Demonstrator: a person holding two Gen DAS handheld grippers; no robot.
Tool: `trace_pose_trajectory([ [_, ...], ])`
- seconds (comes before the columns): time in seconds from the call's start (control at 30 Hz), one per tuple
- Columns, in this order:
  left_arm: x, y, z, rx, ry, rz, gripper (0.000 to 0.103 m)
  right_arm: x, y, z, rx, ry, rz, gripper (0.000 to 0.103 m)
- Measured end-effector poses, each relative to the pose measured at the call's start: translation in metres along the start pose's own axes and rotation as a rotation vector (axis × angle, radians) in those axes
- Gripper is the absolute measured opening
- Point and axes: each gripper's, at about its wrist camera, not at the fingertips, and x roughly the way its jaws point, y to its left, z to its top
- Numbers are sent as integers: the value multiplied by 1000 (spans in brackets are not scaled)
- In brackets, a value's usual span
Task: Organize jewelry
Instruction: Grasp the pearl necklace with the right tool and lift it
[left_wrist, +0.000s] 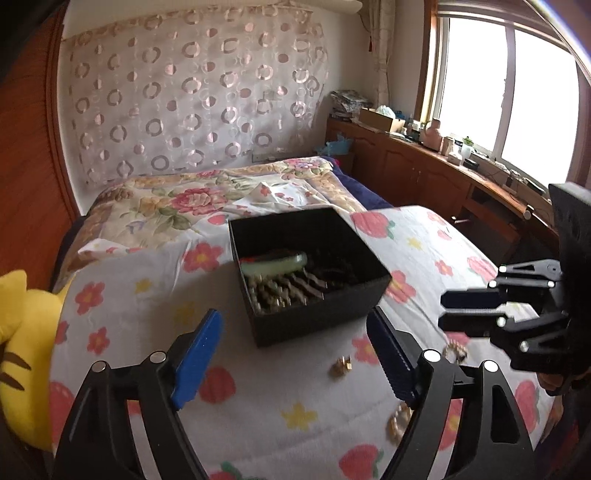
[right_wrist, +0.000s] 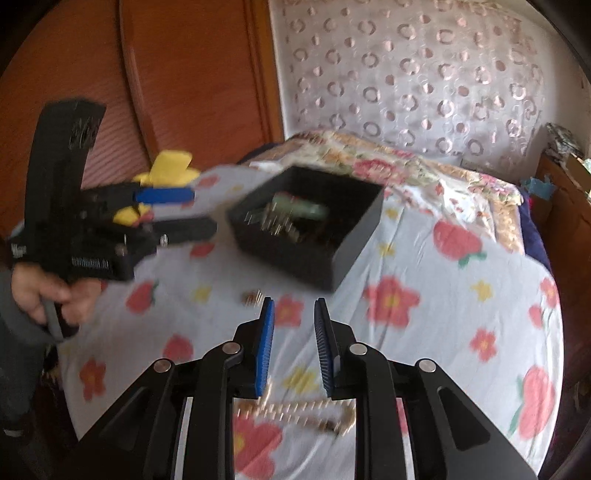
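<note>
a black box (left_wrist: 314, 273) sits open on the bed (left_wrist: 155, 306), on a white sheet printed with red flowers and strawberries. everything else is placed from that box. inside it lie a pale green bangle (left_wrist: 275, 266) toward the back and rows of gold chains (left_wrist: 288, 291) in front of it.

the left claw (left_wrist: 295, 354) hangs just in front of the box, its blue pads spread wide apart with nothing between them. from the right wrist view it shows to the left of the box, gripped by a bare hand (right_wrist: 48, 295); there is white lettering on its black body, too blurred to read.

the right claw (right_wrist: 293, 332) hovers in front of the box as well, pads a narrow gap apart, holding nothing. in the left wrist view it comes in from the right of the box.

loose gold pieces lie on the sheet in front of the box: a small gold clump (left_wrist: 341, 365) near its front corner, and a gold chain (right_wrist: 295, 410) stretched out under the right claw, blurred.

a yellow plush toy (left_wrist: 22, 354) lies well to the left of the box.
</note>
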Motion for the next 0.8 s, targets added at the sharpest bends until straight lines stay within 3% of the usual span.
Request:
trace_pose_trajectory([
  [0.27,-10,-9,-38,10,20,9,80,7,23,-34,-53,77,42,24],
  [0.53,-17,-12,-59,-6,30,3,81,17,34,-38,-98,139,27,24],
  [0.67,-18,-12,-62,-6,32,6,82,22,35,-40,-105,154,19,32],
  [0.8,-18,-11,-63,-10,37,10,82,28,34,-37,-83,163,48,33],
])
